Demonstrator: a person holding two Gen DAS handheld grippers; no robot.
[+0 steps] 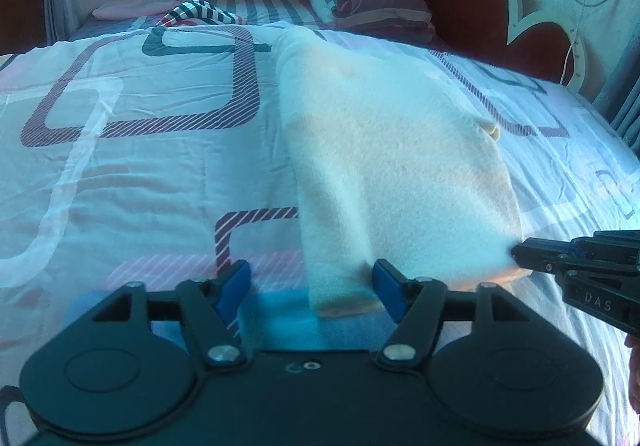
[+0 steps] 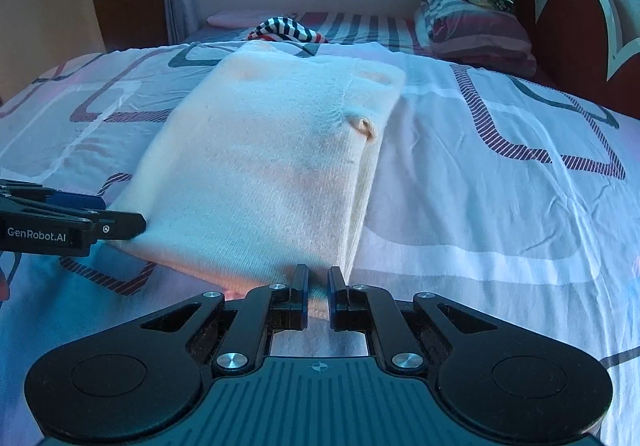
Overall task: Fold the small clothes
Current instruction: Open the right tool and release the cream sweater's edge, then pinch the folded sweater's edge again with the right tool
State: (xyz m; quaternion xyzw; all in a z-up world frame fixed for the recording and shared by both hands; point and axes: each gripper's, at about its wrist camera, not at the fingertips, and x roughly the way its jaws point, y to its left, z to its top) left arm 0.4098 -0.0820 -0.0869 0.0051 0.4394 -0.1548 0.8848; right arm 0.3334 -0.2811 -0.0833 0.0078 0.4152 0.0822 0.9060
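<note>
— While the cream garment (image 2: 264, 165) lay folded on the patterned bedspread (image 2: 500, 205), where did the two tools sit?
— Both were at its near edge. From the right wrist camera, the right gripper (image 2: 318, 296) was at 6 o'clock, its jaws drawn narrow and pinching the garment's near corner between the pads. The left gripper (image 2: 120, 226) came in from 9 o'clock, its tip touching the cloth's left corner.
— And was the left one gripping?
— No – in its own view the left gripper (image 1: 312, 288) stood wide, blue pads well apart, with a folded edge of the garment (image 1: 392, 165) lying between them and only brushing the right-hand pad. The right gripper (image 1: 520, 252) showed at 3 o'clock there, nipped onto the cloth.
— What else was on the bed?
— Toward 12 o'clock lay a striped piece of clothing (image 2: 286, 30), and at 1 o'clock a stack of striped bedding (image 2: 476, 29) sat beside the red headboard (image 2: 568, 33)
</note>
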